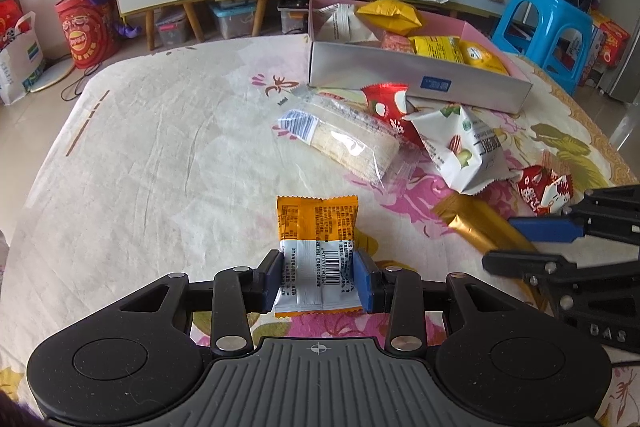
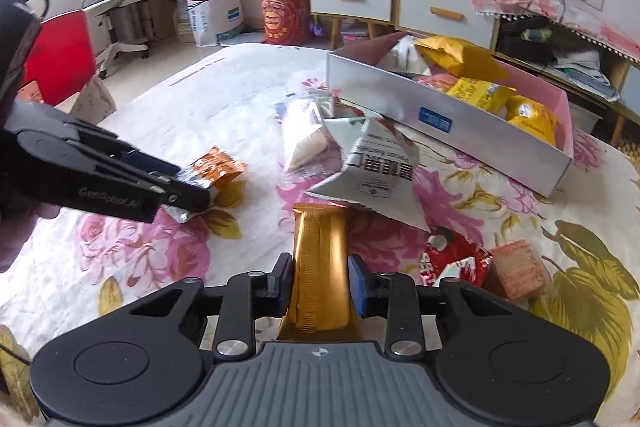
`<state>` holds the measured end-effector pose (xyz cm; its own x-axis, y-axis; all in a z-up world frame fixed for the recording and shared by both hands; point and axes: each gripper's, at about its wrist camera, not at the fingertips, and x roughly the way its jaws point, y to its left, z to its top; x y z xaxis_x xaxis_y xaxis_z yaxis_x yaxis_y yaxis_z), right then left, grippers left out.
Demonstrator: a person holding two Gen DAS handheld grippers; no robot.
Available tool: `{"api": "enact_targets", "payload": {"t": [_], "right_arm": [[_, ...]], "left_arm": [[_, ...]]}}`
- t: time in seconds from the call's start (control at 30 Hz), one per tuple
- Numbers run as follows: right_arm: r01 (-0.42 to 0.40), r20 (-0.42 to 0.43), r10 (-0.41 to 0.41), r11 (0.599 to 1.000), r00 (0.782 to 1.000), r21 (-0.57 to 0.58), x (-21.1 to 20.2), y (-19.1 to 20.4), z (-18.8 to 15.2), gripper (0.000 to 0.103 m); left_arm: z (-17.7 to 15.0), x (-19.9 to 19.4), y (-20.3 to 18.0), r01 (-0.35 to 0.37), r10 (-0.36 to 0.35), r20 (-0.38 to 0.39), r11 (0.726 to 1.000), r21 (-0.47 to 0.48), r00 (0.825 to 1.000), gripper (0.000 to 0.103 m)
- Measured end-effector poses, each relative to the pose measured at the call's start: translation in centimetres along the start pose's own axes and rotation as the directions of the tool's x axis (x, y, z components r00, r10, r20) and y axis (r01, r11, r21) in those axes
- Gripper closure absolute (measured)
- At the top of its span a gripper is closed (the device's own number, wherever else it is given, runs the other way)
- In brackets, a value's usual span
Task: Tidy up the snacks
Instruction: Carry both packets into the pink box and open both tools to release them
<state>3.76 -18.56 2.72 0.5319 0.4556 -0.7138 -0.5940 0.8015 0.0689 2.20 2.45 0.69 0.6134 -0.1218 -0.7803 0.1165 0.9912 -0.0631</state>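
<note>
1. The left gripper [image 1: 319, 281] has its fingers clamped on a flat orange-and-white foil snack packet [image 1: 317, 251], barcode side up, held near the table's front edge.
2. The right gripper [image 2: 319, 285] squeezes a long gold foil bar wrapper [image 2: 320, 267], crimped seam running along its length, both pads pressing its sides.
3. The shallow silver cardboard box with pink lining [image 1: 416, 79] sits toward the far right corner of the flowered tablecloth [image 1: 160, 147], with at least three yellow packets visible inside.
4. Loose in front of it: one clear-wrapped pale cracker pack [image 1: 348, 139], one white nut pouch [image 1: 464, 147], two red packets [image 1: 386, 103].
</note>
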Motion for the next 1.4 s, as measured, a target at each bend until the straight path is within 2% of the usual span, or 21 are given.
{"api": "enact_targets", "payload": {"t": [0.27, 0.5, 0.77, 1.0, 1.23, 1.4], "right_arm": [[-0.048, 0.049, 0.050, 0.998, 0.998, -0.033, -1.6, 1.6, 1.2, 0.082], [-0.030, 0.116, 0.030, 1.000, 0.993, -0.003, -2.6, 0.8, 3.4, 0.082], [0.047, 0.175, -0.061, 0.995, 0.983, 0.083, -2.6, -2.4, 6.3, 0.082], [0.119, 0.202, -0.159, 0.974, 0.966, 0.194, -1.9, -6.4, 8.2, 0.082], [0.163, 0.205, -0.245, 0.923, 0.948, 0.348, -0.8, -10.6, 9.3, 0.082], [0.182, 0.181, -0.280, 0.887, 0.943, 0.425, 0.4, -13.1, 9.3, 0.082]], "left_arm": [[0.8, -0.8, 0.5, -0.009, 0.010, 0.031, 1.000, -0.014, 0.999, 0.068], [2.3, -1.3, 0.7, -0.007, 0.010, 0.065, 0.999, -0.045, 0.998, 0.068], [5.2, -0.9, -0.3, 0.007, 0.002, 0.112, 0.997, -0.081, 0.994, 0.068], [7.9, 0.5, -1.7, 0.021, -0.007, 0.149, 0.996, -0.092, 0.989, 0.068], [11.5, 2.7, -2.3, -0.002, 0.013, 0.182, 0.998, -0.062, 0.983, 0.068], [13.9, 4.9, -2.7, 0.001, 0.008, 0.174, 0.999, -0.051, 0.985, 0.068]]}}
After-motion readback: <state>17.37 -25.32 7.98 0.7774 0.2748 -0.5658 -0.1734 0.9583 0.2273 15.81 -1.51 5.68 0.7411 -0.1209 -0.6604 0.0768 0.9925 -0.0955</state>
